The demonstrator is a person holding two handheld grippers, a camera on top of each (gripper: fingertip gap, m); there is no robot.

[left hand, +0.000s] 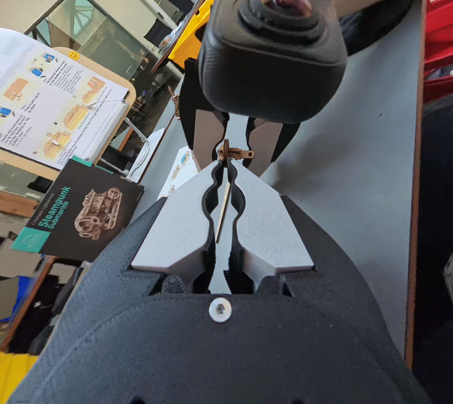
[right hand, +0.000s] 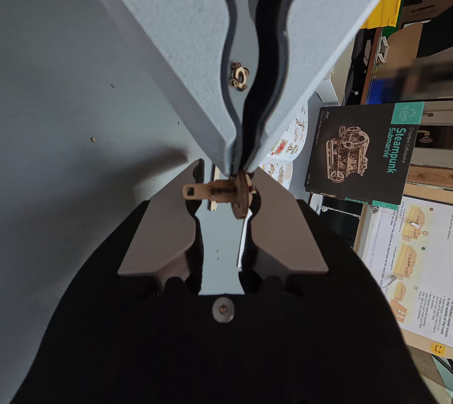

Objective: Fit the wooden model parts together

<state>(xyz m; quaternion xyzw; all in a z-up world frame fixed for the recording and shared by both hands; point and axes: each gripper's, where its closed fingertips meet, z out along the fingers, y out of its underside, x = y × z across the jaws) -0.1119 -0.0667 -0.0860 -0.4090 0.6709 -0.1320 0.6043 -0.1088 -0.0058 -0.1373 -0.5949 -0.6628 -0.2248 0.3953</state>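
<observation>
Left hand-held gripper (left hand: 224, 163) pinched on wooden disc part (right hand: 241, 194) between the right hand-held gripper (right hand: 226, 192)'s parted fingers, grey tabletop (right hand: 85, 49) bare alongside

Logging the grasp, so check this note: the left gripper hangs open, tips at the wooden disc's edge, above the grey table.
Wrong on one point: the left gripper is not open. Its tips are shut on the wooden disc's edge, above the grey table. The left wrist view shows it.
</observation>
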